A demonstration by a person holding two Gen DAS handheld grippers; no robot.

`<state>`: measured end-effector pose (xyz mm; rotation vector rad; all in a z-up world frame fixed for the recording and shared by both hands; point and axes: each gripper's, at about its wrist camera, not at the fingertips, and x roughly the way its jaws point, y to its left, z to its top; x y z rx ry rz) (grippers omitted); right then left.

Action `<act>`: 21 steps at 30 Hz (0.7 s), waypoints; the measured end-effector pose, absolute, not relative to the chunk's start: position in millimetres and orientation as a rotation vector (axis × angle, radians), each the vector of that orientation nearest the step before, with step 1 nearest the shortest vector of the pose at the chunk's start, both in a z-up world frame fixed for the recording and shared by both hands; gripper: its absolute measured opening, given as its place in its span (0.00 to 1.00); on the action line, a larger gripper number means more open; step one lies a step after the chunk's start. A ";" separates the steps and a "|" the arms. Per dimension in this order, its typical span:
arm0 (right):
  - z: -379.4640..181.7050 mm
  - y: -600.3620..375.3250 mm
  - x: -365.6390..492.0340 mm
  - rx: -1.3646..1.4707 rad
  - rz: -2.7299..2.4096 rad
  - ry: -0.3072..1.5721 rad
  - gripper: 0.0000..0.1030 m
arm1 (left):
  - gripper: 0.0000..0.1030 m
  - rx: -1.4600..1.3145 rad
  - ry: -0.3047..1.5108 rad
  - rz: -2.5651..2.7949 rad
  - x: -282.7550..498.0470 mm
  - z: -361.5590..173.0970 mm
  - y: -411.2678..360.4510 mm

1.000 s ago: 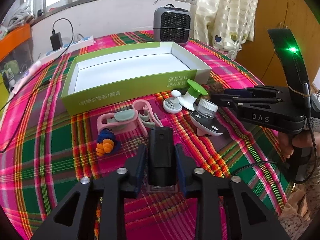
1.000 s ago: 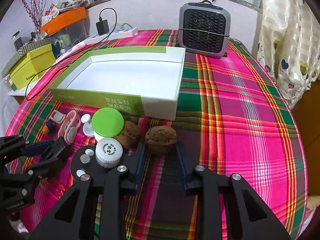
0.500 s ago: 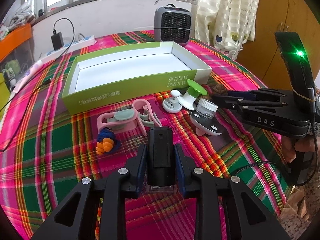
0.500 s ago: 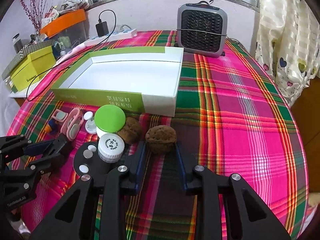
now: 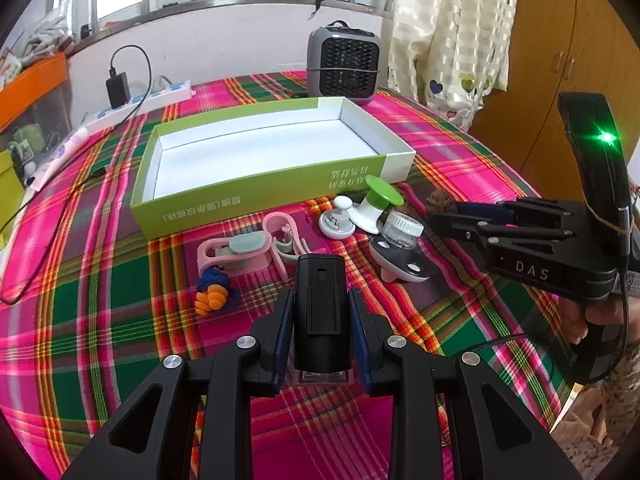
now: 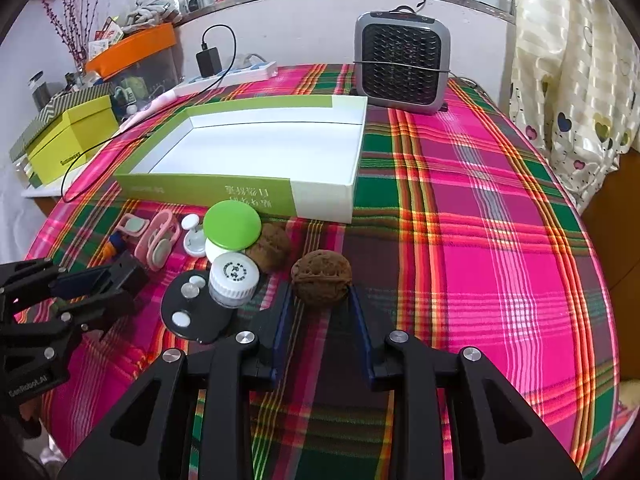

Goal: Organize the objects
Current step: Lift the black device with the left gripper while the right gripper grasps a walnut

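While your left gripper clamped the black rectangular device, your right gripper stood apart around the brown walnut; closing, then boxing, seemed due.

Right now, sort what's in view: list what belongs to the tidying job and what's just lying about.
Job:
left gripper, shut on the black device
right gripper, around the walnut
green box
pink clips
green-topped knob

Lying about:
heater
power strip
yellow box

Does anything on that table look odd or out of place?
Yes: the green-and-white box sits empty while small items lie scattered before it. The green-topped white stopper lies tipped on its side, and two walnuts sit among plastic gadgets.
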<state>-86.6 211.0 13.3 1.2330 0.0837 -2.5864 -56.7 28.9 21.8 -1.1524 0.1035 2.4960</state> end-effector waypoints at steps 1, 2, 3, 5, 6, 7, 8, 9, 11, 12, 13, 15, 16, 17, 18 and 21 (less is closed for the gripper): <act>13.8 211.1 -85.2 1.228 -2.586 0.081 0.29 | 0.24 -1.151 0.104 2.496 -56.6 22.5 28.9; 14.1 211.3 -84.2 1.225 -2.587 0.079 0.29 | 0.24 -1.147 0.104 2.498 -56.1 23.3 28.7; 14.4 211.4 -83.3 1.222 -2.587 0.078 0.29 | 0.24 -1.147 0.105 2.499 -56.5 23.7 28.9; 15.6 211.7 -82.5 1.215 -2.587 0.073 0.29 | 0.24 -1.144 0.103 2.503 -56.6 24.9 28.2; 16.3 211.3 -81.8 1.210 -2.588 0.072 0.29 | 0.24 -1.139 0.100 2.504 -56.4 25.9 27.8; 17.4 211.2 -81.3 1.205 -2.588 0.072 0.29 | 0.24 -1.137 0.100 2.506 -56.6 26.9 27.6; 18.4 210.9 -80.8 1.202 -2.588 0.071 0.29 | 0.24 -1.135 0.100 2.509 -56.6 27.8 27.4; 19.5 210.4 -80.2 1.198 -2.587 0.071 0.29 | 0.24 -1.130 0.100 2.512 -56.7 29.2 27.2; 22.5 209.3 -79.5 1.186 -2.586 0.073 0.29 | 0.24 -1.124 0.099 2.515 -56.9 31.0 27.1; 24.0 208.7 -79.2 1.180 -2.585 0.073 0.29 | 0.24 -1.119 0.097 2.517 -57.3 32.3 26.9; 26.0 207.8 -79.7 1.172 -2.583 0.073 0.29 | 0.24 -1.116 0.095 2.519 -57.6 33.7 26.8; 29.0 206.4 -79.7 1.160 -2.582 0.077 0.29 | 0.24 -1.110 0.093 2.523 -59.9 36.5 26.7; 30.9 205.5 -80.2 1.154 -2.581 0.079 0.29 | 0.24 -1.107 0.092 2.525 -60.8 37.6 26.4; 32.2 204.9 -81.3 1.151 -2.580 0.080 0.29 | 0.24 -1.103 0.091 2.526 -61.4 38.9 26.4; 33.8 204.2 -82.4 1.147 -2.578 0.078 0.29 | 0.24 -1.100 0.092 2.528 -62.7 40.4 26.5; 36.9 202.1 -85.3 1.139 -2.574 0.083 0.29 | 0.24 -1.092 0.090 2.532 -67.7 44.3 26.1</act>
